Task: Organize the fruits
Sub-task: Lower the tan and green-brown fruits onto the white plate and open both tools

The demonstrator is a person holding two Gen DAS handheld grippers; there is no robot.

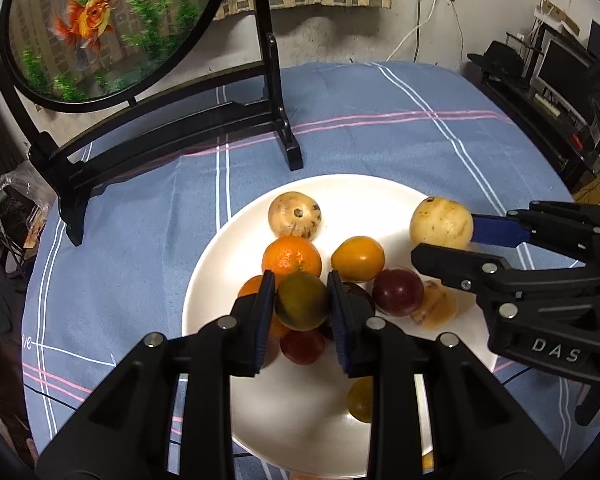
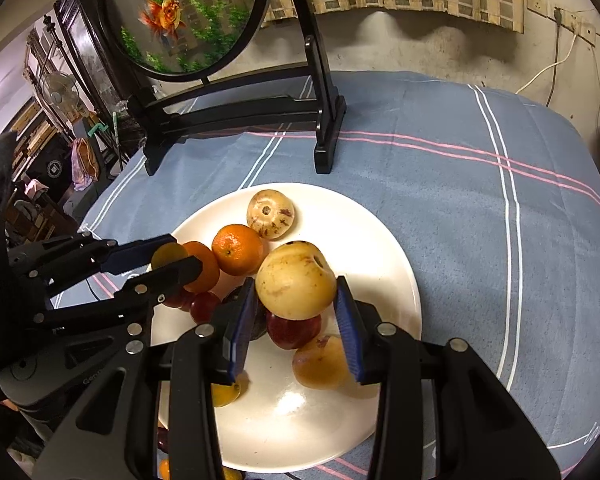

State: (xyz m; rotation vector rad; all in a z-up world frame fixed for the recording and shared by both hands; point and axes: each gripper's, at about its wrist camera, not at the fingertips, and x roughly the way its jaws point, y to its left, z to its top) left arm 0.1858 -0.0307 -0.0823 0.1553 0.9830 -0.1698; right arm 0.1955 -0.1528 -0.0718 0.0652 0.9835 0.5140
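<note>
Risk sits with the round fruit: set down on the heap on the white plate (image 1: 220,240), either piece could roll and knock the oranges (image 1: 291,258) off, I judge. The left gripper (image 1: 302,300) is nearly closed, its blue pads pinching a small greenish-yellow fruit (image 1: 302,300) just above the pile. The right gripper (image 2: 296,308) stands a little wider, clamped on a pale yellow fruit (image 2: 296,284) above the red ones near the plate's middle

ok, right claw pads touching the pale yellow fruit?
Touching. In the right wrist view both blue pads press the sides of the pale yellow fruit, held by the right claw above the white plate.
</note>
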